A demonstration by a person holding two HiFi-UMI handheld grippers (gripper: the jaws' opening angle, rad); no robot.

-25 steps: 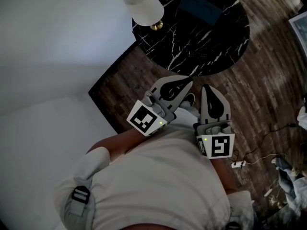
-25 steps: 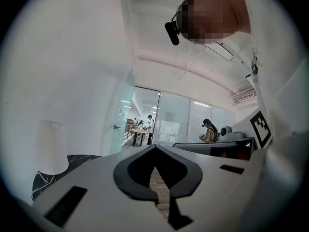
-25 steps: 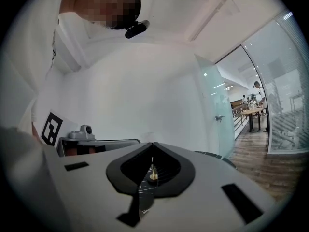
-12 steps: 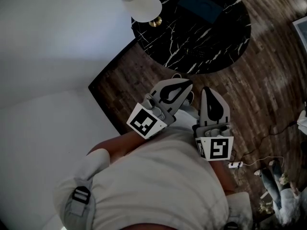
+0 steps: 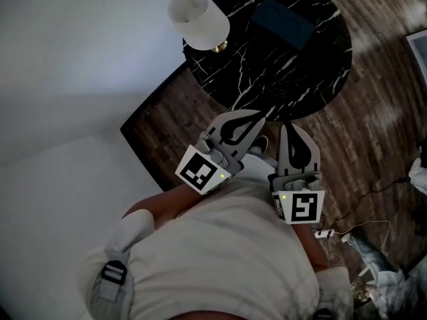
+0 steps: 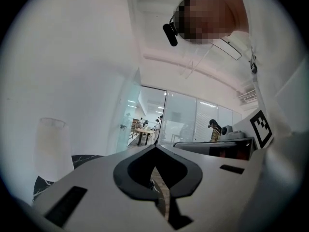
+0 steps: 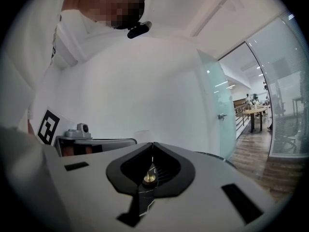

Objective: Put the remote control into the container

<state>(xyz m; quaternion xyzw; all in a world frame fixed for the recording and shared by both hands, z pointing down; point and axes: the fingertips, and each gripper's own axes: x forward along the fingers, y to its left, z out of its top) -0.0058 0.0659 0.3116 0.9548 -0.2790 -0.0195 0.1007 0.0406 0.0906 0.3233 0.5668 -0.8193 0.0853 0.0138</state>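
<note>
I hold my left gripper point(image 5: 257, 117) and right gripper point(image 5: 290, 129) pressed together and empty, mid-frame by my chest, not yet reaching. The container point(image 5: 283, 20) sits upper centre on the table point(image 5: 320, 65). I cannot spot the remote.

The dark marble tabletop point(image 5: 233, 69) runs off the top edge of the head view. A dark flat box point(image 5: 281, 23) on it is too dim to make out in detail. A small dark thing point(image 5: 273, 91) near the front rim cannot be identified. The lamp shade point(image 5: 198, 19) hides most of the brass lamp base point(image 5: 219, 45).
</note>
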